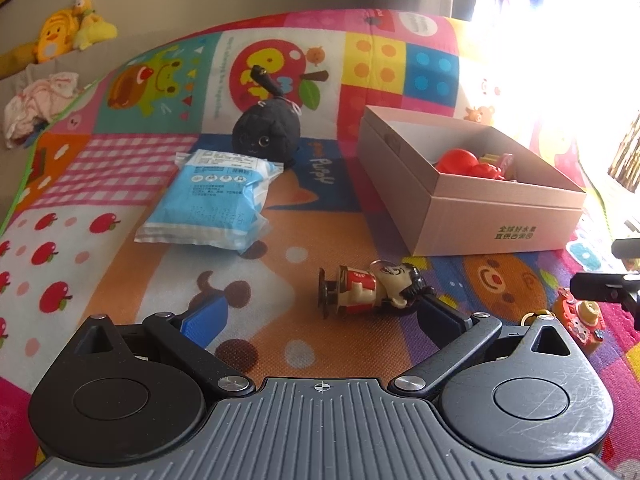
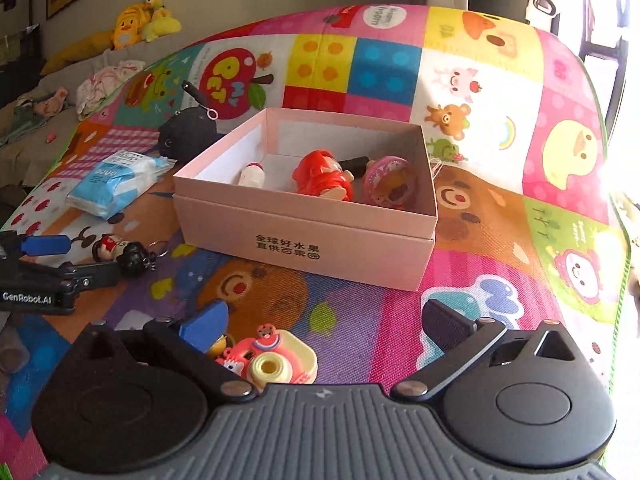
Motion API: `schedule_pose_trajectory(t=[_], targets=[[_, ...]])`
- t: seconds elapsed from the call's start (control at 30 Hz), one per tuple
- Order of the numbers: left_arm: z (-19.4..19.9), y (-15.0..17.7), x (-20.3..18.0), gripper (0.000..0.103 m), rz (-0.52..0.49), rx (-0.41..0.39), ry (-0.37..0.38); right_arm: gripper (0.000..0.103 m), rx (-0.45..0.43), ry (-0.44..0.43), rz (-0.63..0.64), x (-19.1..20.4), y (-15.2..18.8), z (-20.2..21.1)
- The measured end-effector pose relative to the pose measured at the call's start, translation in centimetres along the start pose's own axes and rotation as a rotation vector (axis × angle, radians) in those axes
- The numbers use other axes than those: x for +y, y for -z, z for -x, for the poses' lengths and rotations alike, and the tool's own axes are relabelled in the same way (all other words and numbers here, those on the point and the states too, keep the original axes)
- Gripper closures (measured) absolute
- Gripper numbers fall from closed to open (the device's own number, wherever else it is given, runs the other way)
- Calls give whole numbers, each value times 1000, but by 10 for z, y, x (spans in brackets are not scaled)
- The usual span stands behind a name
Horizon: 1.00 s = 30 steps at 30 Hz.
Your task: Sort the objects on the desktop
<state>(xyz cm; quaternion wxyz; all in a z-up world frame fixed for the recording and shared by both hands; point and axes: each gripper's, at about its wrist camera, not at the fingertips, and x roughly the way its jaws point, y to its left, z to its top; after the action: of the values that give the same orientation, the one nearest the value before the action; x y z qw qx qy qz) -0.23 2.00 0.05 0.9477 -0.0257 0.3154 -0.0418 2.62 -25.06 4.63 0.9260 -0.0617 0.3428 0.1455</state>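
Note:
A pink cardboard box [image 1: 496, 222] [image 2: 304, 240] sits on the play mat and holds a red doll [image 2: 322, 178], a pink round toy [image 2: 390, 182] and a small white bottle [image 2: 252, 174]. A doll keychain [image 1: 372, 290] [image 2: 122, 254] lies on its side just ahead of my open, empty left gripper [image 1: 320, 318], which also shows in the right wrist view [image 2: 68, 258]. A toy camera [image 2: 268, 358] [image 1: 580, 318] lies by the blue finger of my open, empty right gripper [image 2: 324, 320]. A blue tissue pack [image 1: 212, 202] [image 2: 118, 182] and a black plush cat [image 1: 266, 130] [image 2: 188, 134] lie farther back.
The colourful play mat [image 1: 120, 184] [image 2: 520, 160] covers the surface. Yellow plush toys [image 1: 68, 28] [image 2: 140, 18] and crumpled clothes [image 1: 36, 108] lie beyond its far left edge. Strong window glare washes out the right side.

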Motion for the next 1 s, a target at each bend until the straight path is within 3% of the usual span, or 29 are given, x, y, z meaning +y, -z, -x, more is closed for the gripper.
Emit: schedule_pose_trajectory(t=[0.1,0.23,0.37,0.5,0.63,0.77,0.9,0.93,1.0], targets=[[0,0,-1,0,-6,-5,-3,0,41,-19,15,2,-1,-15],[0,1,-1,0,-10,-8,-1,0,40,54,58,2,8,-15],[-1,0,-1,0,-5,0,3,0,60,121,1,-21,22,1],[-1,1,-1,0,-7,3,2,0,51,136,-15,-33,40,26],[-1,1,-2,0,-13,5,-1,0,42,71,-63,-40,47,46],[-2,0,-2,0,-12,6,-1,0,44,-70,-68,-24,49,56],[-1,0,-2,0,-13,2,-1,1,73,-96,-8,4,51,44],[-1,1,-2,0,-14,0,-1,3,90,-103,-9,7,51,39],[0,1,-1,0,-12,-4,0,17,113,-106,-16,10,51,32]])
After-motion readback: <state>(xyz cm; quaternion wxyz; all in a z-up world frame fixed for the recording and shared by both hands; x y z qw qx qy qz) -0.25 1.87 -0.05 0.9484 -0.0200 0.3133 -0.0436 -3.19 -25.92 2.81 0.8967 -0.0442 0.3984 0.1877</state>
